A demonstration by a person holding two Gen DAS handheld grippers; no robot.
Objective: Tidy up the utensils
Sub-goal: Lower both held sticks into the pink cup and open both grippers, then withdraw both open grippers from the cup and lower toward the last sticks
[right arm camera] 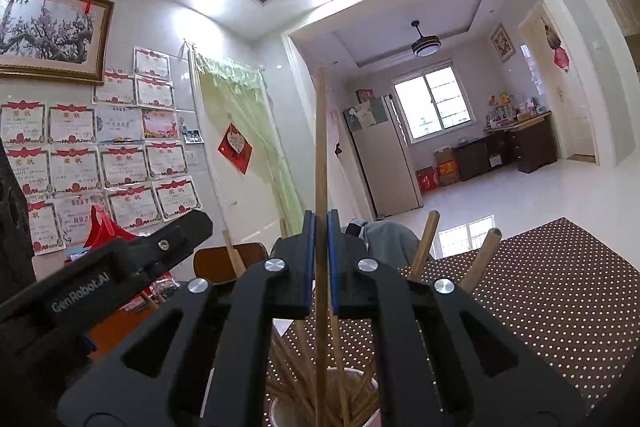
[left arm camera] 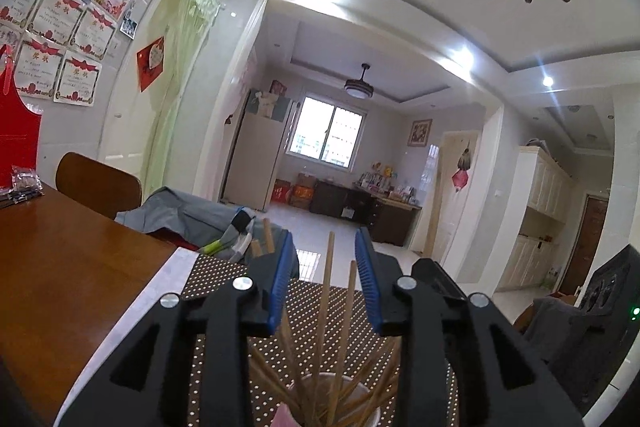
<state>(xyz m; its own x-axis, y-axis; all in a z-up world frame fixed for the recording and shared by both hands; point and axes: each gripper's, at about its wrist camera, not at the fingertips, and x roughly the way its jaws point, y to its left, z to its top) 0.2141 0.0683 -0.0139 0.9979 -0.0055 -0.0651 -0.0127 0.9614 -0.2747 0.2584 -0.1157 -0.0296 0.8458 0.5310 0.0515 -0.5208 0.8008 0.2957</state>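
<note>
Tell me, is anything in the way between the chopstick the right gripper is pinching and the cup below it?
Nothing visible blocks it. The right gripper is shut on one upright chopstick, whose lower end already runs down into the white cup among the other chopsticks. Only those crowd its path.

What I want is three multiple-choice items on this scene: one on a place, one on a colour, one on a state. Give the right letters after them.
1. Where does the cup of chopsticks stand?
A. on the dotted mat
B. on the floor
C. on a chair seat

2. What colour are the tool pads?
A. red
B. blue
C. green

3. What state is the right tool in?
A. wide open and empty
B. shut on one upright chopstick
C. shut on the cup's rim

Answers:
1 A, the brown dotted mat shows around the cup.
2 B, blue strips line the inner faces.
3 B, both pads press a single stick that rises above them.
</note>
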